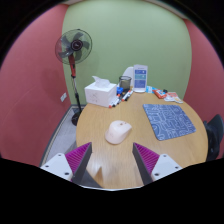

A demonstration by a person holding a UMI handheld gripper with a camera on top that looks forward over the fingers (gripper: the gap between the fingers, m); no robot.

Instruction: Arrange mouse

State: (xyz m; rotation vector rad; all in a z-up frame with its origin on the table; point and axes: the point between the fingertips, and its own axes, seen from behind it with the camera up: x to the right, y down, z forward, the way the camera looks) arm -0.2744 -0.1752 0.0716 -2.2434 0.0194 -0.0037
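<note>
With its fingers apart, the claw (112,163) could nudge the mouse (119,131) just ahead sideways if it closes off-centre.

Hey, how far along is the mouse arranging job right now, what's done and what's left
Nothing looks done yet. The white mouse sits on the bare wooden table, apart from the patterned mouse pad to its right. In hand: the gripper is open and empty, with the mouse just ahead of its fingers. Left: close on the mouse, lift it and probably set it on the pad.
</note>
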